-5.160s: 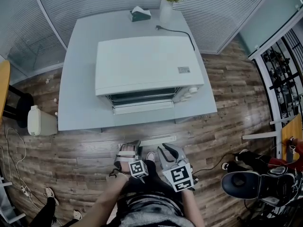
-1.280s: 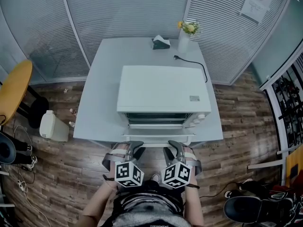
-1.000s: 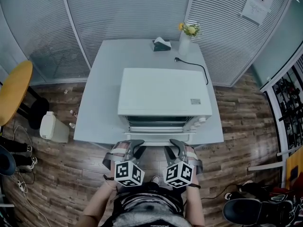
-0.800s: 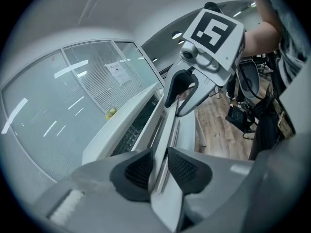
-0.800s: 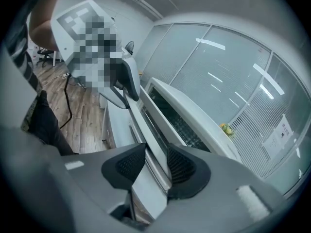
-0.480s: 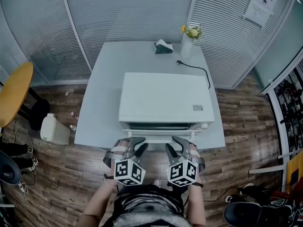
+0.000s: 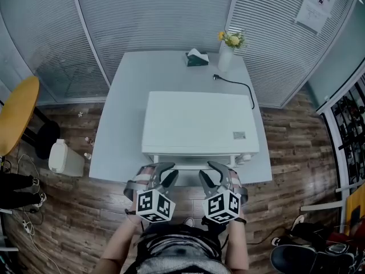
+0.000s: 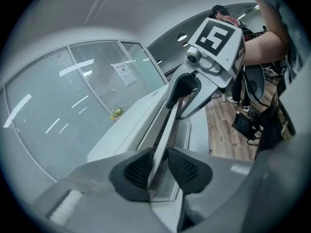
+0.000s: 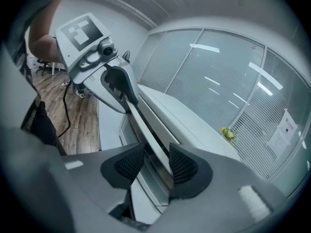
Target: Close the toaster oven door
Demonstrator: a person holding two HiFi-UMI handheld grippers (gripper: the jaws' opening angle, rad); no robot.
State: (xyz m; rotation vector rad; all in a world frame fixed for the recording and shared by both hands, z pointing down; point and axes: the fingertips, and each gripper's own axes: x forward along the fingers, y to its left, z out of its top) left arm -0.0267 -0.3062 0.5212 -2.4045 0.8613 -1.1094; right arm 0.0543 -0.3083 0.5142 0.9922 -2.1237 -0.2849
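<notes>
Left hand-held gripper (image 8: 158, 166) and right hand-held gripper (image 9: 156, 163) loosen, jaws just opening around the handle (image 8: 166, 125); the toaster oven (image 7: 199, 121), if unlatched, may reopen.

Toaster oven (image 7: 197, 121) centred on desk (image 7: 120, 113); behind it, tissue box (image 7: 197, 57) at 12 o'clock, vase (image 7: 226, 59) at 1 o'clock.

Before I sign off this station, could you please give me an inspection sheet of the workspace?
Surface: grey table, nothing spilled.
Job's things: white toaster oven, door nearly shut, narrow gap at its top.
Clutter: tissue box and vase of flowers at the far edge.
Grippers: left gripper and right gripper open, jaws have just been opening, door handle between each pair.
Cables: power cable loose on the table behind the oven, plug free.
Surroundings: glass walls with blinds, wood floor, white bin.
</notes>
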